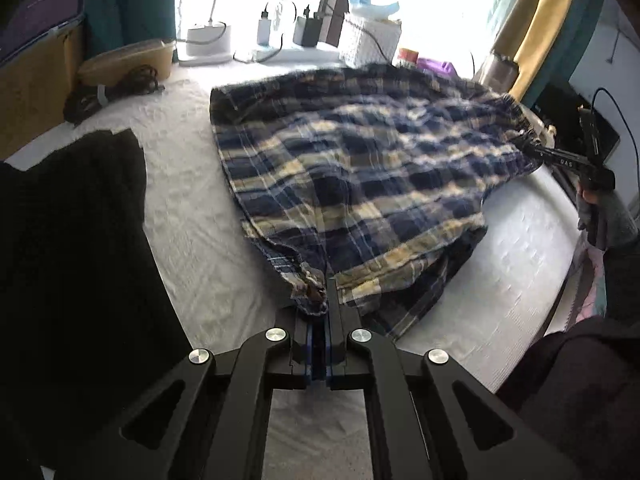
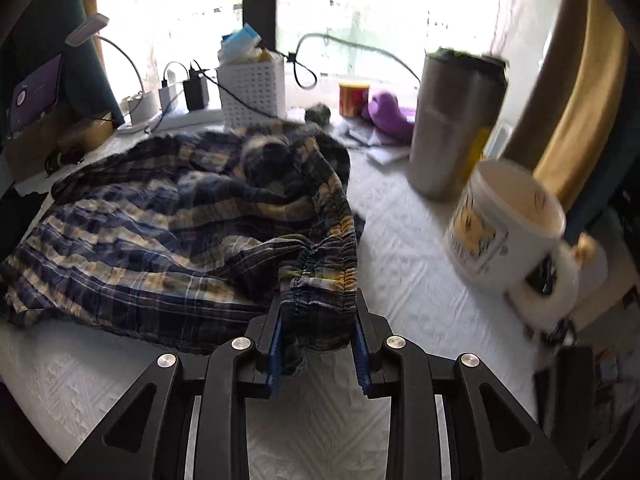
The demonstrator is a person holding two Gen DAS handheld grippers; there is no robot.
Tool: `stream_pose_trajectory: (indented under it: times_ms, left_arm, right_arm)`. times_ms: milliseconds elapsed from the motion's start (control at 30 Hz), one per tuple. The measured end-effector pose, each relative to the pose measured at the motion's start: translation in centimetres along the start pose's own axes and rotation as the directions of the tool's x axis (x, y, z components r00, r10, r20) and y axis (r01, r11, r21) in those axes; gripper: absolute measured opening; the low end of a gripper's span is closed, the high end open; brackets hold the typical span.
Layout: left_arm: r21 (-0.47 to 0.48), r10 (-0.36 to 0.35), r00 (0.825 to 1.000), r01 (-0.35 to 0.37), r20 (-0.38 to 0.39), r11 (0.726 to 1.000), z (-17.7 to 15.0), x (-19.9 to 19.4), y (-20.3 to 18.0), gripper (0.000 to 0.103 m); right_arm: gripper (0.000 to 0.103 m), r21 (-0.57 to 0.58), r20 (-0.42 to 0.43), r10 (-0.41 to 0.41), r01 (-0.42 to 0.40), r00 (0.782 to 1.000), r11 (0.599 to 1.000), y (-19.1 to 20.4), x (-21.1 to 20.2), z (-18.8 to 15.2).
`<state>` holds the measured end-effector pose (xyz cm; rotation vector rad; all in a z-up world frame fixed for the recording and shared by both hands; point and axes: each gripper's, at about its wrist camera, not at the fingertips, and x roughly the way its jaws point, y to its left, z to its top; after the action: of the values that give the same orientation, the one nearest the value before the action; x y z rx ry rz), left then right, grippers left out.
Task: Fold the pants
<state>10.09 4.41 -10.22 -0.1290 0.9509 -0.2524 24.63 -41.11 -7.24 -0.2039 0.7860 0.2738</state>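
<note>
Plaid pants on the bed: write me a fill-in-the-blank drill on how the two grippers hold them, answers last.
1. The left gripper is shut on a ____ of the plaid pants.
2. The right gripper clamps the gathered ____ of the pants.
3. The pants lie on a ____ bedcover.
4. Left of the pants lies a ____ garment.

Answers: corner; waistband; white; black

A home bedroom is shown. A bed (image 1: 192, 208) covered in a white textured sheet fills the middle. At its far edge a bright window (image 2: 360, 20) is flanked by a gold curtain (image 2: 576, 112). Along the sill chargers (image 1: 306, 30), a white basket (image 2: 252, 88), a jar (image 2: 352, 98) and a purple toy (image 2: 388, 114) are kept. A steel tumbler (image 2: 452, 128) and a mug (image 2: 500, 224) stand near the bed's right edge.
</note>
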Motion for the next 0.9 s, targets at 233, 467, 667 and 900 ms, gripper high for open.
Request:
stream_pose_trajectory:
  times_ms: [233, 467, 667, 900]
  left_arm:
    - [-0.031, -0.006, 0.999, 0.005, -0.041, 1.000, -0.1, -0.9, 1.2, 0.005]
    - [0.013, 0.104, 0.994, -0.104, 0.030, 0.994, 2.0, -2.8, 1.5, 0.008]
    - [0.038, 0.127, 0.988, -0.130, 0.083, 0.991, 3.6, -4.2, 1.7, 0.009]
    - [-0.029, 0.066, 0.997, -0.064, 0.043, 0.998, 0.7, -3.3, 2.0, 0.009]
  right_arm:
    - [0.048, 0.051, 0.044, -0.087, 0.085, 0.995, 0.995, -0.4, -1.0, -2.0]
    - [0.064, 0.130, 0.191, -0.073, 0.049, 0.979, 0.990, 0.6, -4.6, -1.9]
    - [0.064, 0.065, 0.218, 0.109, -0.126, 0.970, 0.990, 7.4, -4.3, -1.6]
    - [0.064, -0.113, 0.117, 0.350, -0.338, 0.929, 0.935, 17.9, -2.4, -2.8]
